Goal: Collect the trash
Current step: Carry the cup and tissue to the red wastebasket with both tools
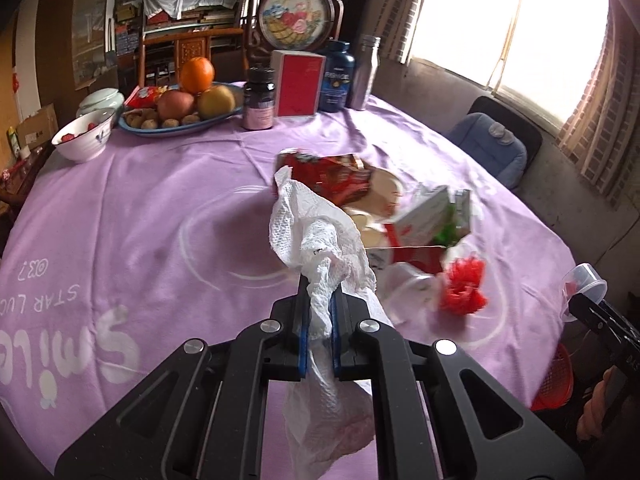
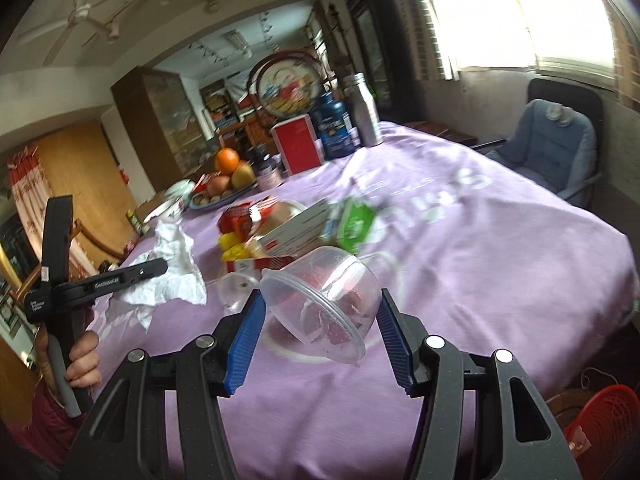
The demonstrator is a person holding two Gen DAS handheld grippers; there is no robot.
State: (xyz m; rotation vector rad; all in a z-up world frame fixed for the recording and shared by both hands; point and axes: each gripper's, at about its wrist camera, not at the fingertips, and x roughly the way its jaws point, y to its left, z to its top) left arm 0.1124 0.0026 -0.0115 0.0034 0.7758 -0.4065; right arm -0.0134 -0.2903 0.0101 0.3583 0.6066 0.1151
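Observation:
My left gripper (image 1: pixel 320 300) is shut on a crumpled white paper towel (image 1: pixel 320 240) and holds it above the purple tablecloth (image 1: pixel 140 208); it also shows in the right wrist view (image 2: pixel 160 268). My right gripper (image 2: pixel 320 304) grips a clear plastic cup (image 2: pixel 324 296) between its blue pads, tilted on its side; the cup also shows at the table's right edge (image 1: pixel 584 284). A trash pile lies mid-table: a red snack wrapper (image 1: pixel 332 176), a white and green carton (image 1: pixel 436 216), a red crumpled piece (image 1: pixel 464 284), another clear cup (image 1: pixel 408 288).
A fruit plate (image 1: pixel 180 124), white bowl (image 1: pixel 84 136), dark jars (image 1: pixel 260 100), red box (image 1: pixel 298 82), blue bottle (image 1: pixel 338 76) and steel flask (image 1: pixel 366 72) stand at the far side. A blue-cushioned chair (image 2: pixel 556 148) and a red basket (image 2: pixel 600 428) are on the right.

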